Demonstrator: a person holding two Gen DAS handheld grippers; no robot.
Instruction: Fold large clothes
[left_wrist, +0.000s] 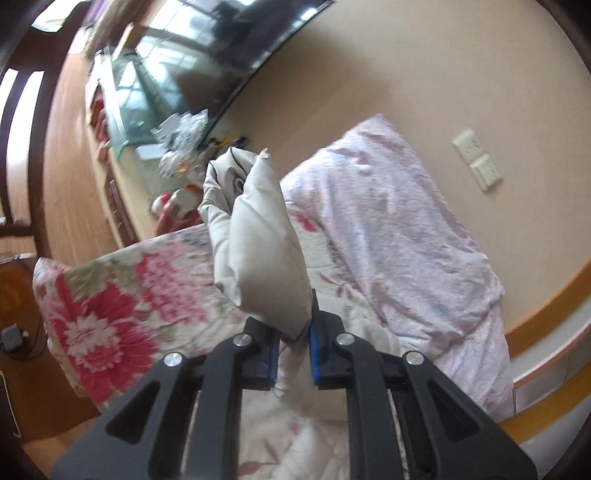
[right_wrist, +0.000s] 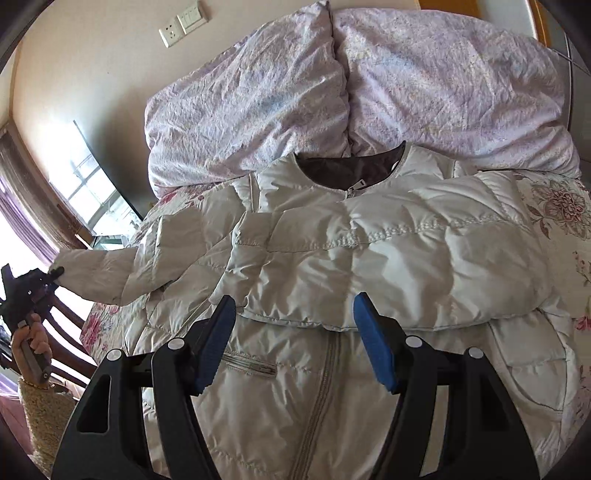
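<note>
A white quilted puffer jacket (right_wrist: 369, 251) lies face up on the bed, collar toward the pillows, with one sleeve folded across its chest. My left gripper (left_wrist: 291, 332) is shut on the cuff end of the other sleeve (left_wrist: 258, 236), which stands lifted above the bed. In the right wrist view that same gripper (right_wrist: 55, 275) shows at the far left, held by a hand, with the sleeve (right_wrist: 107, 277) stretched out from the jacket. My right gripper (right_wrist: 295, 314) hovers open over the jacket's middle, blue pads apart and nothing between them.
Two pale lilac pillows (right_wrist: 351, 92) lie at the head of the bed against a beige wall with sockets (right_wrist: 183, 22). A floral quilt (left_wrist: 110, 295) covers the bed. A dark television (left_wrist: 236, 40) and a cluttered glass cabinet (left_wrist: 129, 96) stand beyond the bed's edge.
</note>
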